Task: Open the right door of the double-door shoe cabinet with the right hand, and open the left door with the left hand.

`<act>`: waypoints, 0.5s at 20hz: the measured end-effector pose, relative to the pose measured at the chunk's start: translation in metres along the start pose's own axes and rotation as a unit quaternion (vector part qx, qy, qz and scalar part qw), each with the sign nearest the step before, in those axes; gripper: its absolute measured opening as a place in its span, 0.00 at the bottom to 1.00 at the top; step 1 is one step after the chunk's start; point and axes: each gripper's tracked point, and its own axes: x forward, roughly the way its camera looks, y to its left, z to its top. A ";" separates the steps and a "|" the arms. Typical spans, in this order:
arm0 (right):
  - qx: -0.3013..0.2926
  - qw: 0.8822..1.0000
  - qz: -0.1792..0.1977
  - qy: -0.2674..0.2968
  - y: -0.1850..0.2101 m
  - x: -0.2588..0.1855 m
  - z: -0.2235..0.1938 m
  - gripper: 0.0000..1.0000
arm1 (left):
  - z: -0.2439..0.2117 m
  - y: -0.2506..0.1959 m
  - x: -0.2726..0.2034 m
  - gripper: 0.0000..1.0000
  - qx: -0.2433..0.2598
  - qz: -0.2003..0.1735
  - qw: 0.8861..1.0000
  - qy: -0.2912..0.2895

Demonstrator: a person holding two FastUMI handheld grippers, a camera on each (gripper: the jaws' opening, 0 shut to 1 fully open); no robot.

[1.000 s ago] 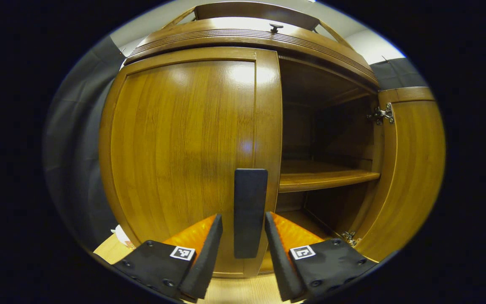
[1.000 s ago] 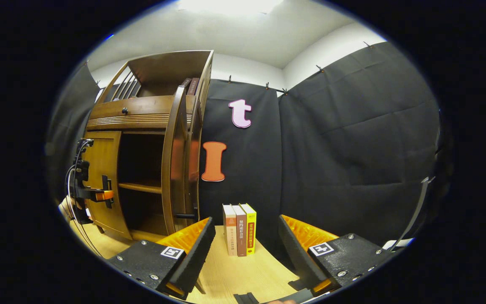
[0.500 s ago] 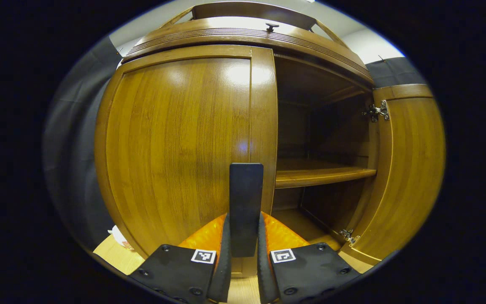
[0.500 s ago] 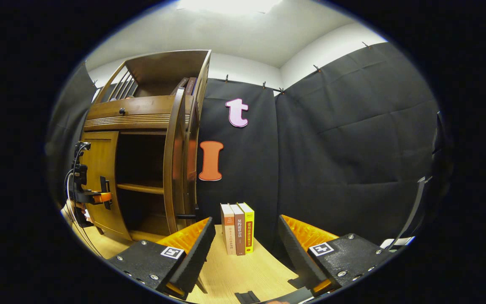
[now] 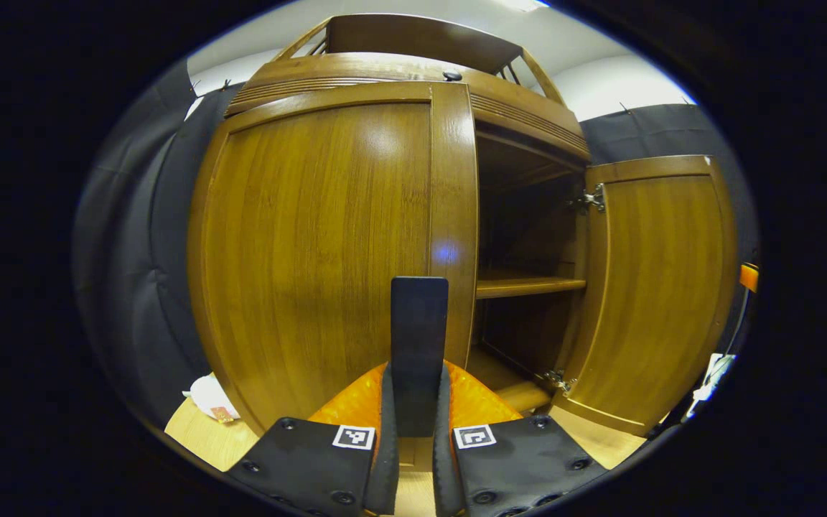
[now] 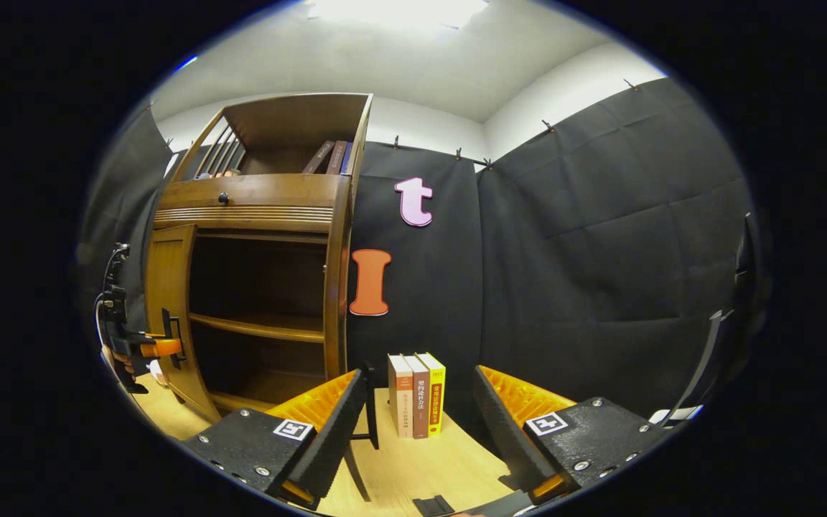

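The cabinet [image 5: 356, 72] is glossy brown wood with a straight vertical grain, a ribbed moulding under its top and a railed shelf above. Its left door [image 5: 320, 251] is a flat framed panel bearing a dark, flat, upright bar handle [image 5: 419, 337] near its free edge. The right door [image 5: 654, 287] stands swung wide on metal hinges [image 5: 589, 199], baring a dark inside with one wooden shelf [image 5: 528, 286].

The left tool [image 5: 413, 431] is clamped on the handle, a finger pressed to each side of the bar. In the right gripper view the left door [image 6: 168, 301] stands partly out from the cabinet, with the left tool [image 6: 159, 347] at its edge.

The right tool [image 6: 417, 424] has its fingers well apart, holding nothing, above the pale wood surface [image 6: 421, 467]. Three upright books [image 6: 417, 393] stand there against the black cloth wall.
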 end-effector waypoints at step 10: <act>-0.007 0.999 0.035 -0.013 0.043 -0.012 0.022 0.92 | -0.001 0.033 -0.089 0.26 0.002 -0.012 1.000 0.006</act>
